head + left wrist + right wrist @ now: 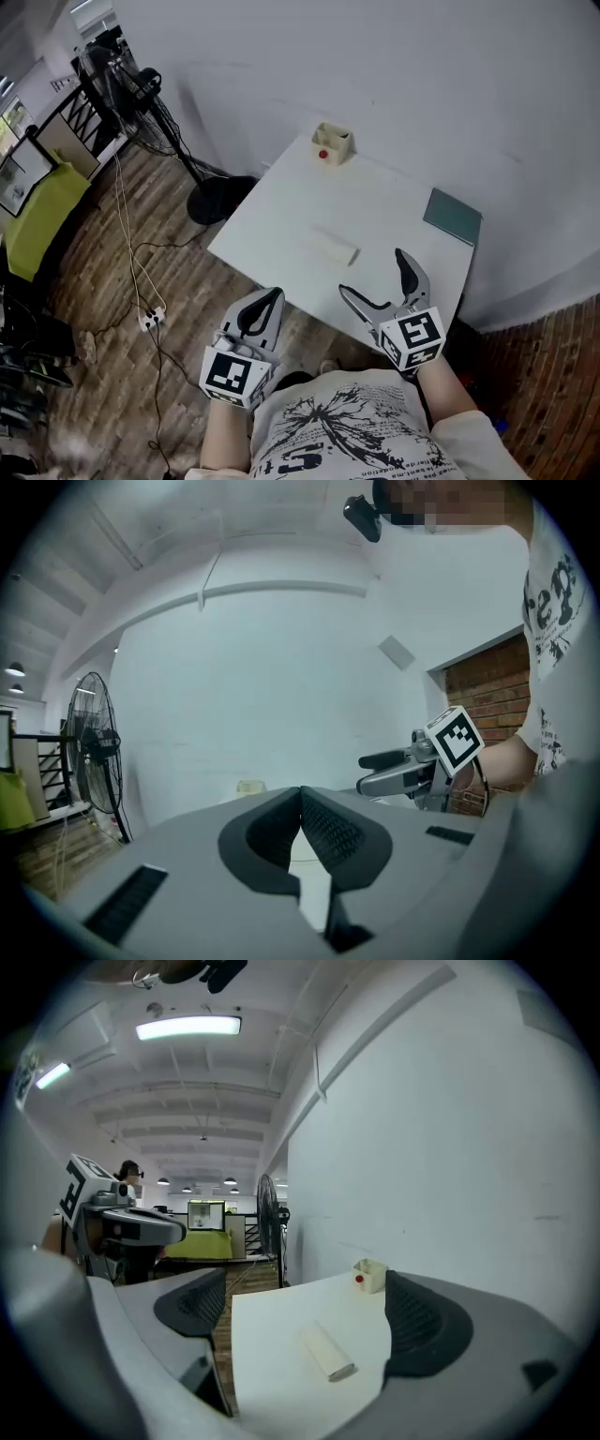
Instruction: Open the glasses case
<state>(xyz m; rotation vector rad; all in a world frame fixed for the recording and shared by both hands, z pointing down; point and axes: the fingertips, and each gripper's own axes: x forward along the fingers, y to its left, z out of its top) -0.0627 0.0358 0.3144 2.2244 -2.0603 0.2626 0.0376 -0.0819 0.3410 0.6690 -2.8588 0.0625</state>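
Note:
The glasses case (333, 246) is a closed white oblong lying flat on the white table (281, 216), near its front half. In the right gripper view the case (326, 1350) lies between and beyond the wide-apart jaws. My right gripper (373, 272) is open over the table's near edge, a short way short of the case and touching nothing. My left gripper (271, 294) hangs shut and empty off the table's near-left edge, over the floor. In the left gripper view its pads (323, 827) meet, and the right gripper (412, 766) shows to the right.
A small beige box (331, 143) with a red object stands at the table's far edge. A teal notebook (452, 216) lies at the right edge. A standing fan (141, 89) and cables with a power strip (150, 319) occupy the wooden floor to the left.

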